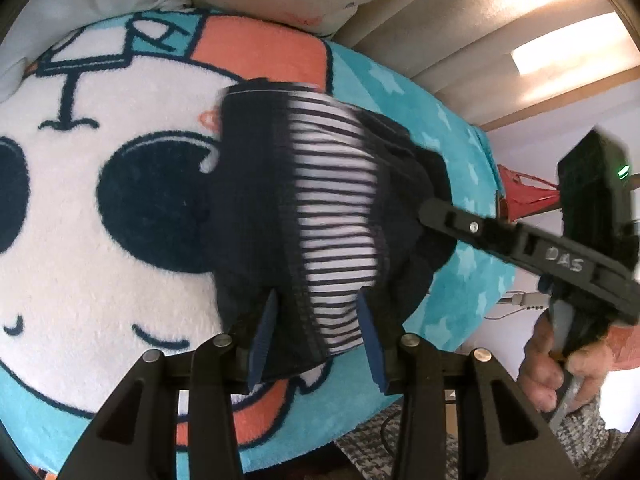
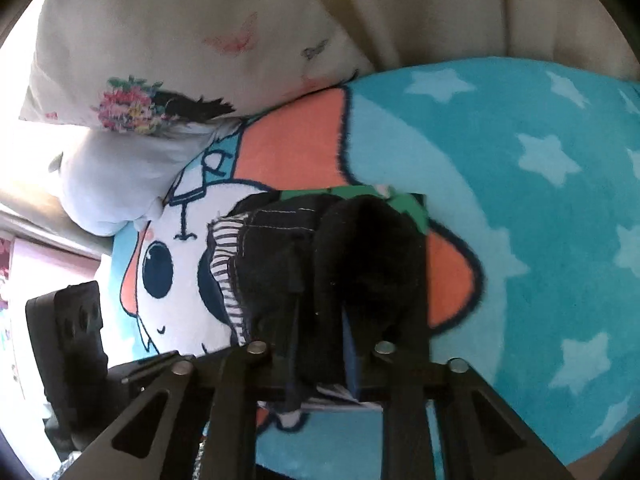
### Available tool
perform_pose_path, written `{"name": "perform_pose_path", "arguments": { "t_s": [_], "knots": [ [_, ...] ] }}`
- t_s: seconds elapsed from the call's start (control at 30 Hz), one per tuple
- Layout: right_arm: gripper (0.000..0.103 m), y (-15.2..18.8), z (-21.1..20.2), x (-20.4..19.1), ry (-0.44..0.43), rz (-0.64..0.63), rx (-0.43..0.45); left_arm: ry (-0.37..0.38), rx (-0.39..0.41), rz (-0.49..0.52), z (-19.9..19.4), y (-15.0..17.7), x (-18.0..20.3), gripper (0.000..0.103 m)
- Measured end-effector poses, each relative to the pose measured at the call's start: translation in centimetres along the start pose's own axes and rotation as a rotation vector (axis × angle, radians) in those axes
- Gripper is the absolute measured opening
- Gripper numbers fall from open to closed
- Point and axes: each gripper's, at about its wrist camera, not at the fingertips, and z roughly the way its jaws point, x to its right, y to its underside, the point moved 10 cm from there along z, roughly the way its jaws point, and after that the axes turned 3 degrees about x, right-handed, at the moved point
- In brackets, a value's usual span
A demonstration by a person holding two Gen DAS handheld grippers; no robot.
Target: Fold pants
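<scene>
The dark navy pants (image 1: 256, 208) with a black-and-white striped lining (image 1: 336, 208) lie bunched on a cartoon blanket (image 1: 100, 208). My left gripper (image 1: 316, 332) has its blue pads apart, with the waistband edge between them. My right gripper (image 1: 436, 204) reaches in from the right, its tips buried in the far side of the pants. In the right wrist view, the pants (image 2: 352, 256) fill the space between the fingers of my right gripper (image 2: 320, 340), which is shut on dark fabric. A green patch (image 2: 360, 192) shows behind the pants.
The turquoise star blanket (image 2: 520, 184) covers a bed. White and floral pillows (image 2: 180, 52) lie at the head. A person's hand (image 1: 556, 364) holds the right gripper's handle. The left gripper's body (image 2: 68, 340) shows at the left edge.
</scene>
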Motion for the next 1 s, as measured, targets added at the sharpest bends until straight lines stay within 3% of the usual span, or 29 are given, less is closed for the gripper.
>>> {"name": "perform_pose_path", "arguments": {
  "t_s": [0.13,0.23,0.27,0.37,0.4,0.53,0.63,0.77,0.83,0.9,1.0],
  "knots": [
    [0.015,1.3,0.5,3.6,0.026,0.084,-0.039,0.028,0.03,-0.021,-1.5,-0.8,0.3,0.039],
    [0.016,1.8,1.8,4.3,0.008,0.116,-0.048,0.038,0.036,-0.033,-1.6,-1.1,0.4,0.039],
    [0.023,1.8,1.9,4.5,0.018,0.119,-0.044,0.028,0.028,-0.027,-1.3,-0.9,0.5,0.039],
    [0.061,1.6,1.9,5.8,0.065,0.137,-0.04,-0.02,-0.009,-0.021,0.6,-0.3,0.3,0.04],
    [0.062,1.6,1.9,6.1,0.057,0.145,-0.039,-0.035,-0.022,-0.025,1.2,0.0,0.1,0.04],
    [0.062,1.0,0.2,6.2,-0.001,0.184,-0.015,-0.071,-0.029,-0.032,1.8,0.0,-0.4,0.04],
    [0.062,-0.7,-3.1,5.6,0.02,0.145,0.096,-0.045,-0.004,-0.039,0.2,-0.5,0.1,0.04],
    [0.062,-2.5,-6.7,2.6,-0.029,0.05,0.229,-0.007,0.096,-0.048,-3.4,-2.7,0.9,0.04],
    [0.056,-2.4,-6.9,1.0,-0.064,0.001,0.243,0.005,0.122,-0.062,-4.1,-4.1,0.9,0.042],
    [0.043,-1.6,-6.0,-0.3,-0.107,-0.043,0.216,-0.007,0.129,-0.066,-3.7,-5.5,0.7,0.042],
    [0.037,0.2,-3.4,-1.3,-0.122,-0.105,0.155,-0.017,0.11,-0.089,-1.5,-6.9,0.4,0.042]
  ]
}}
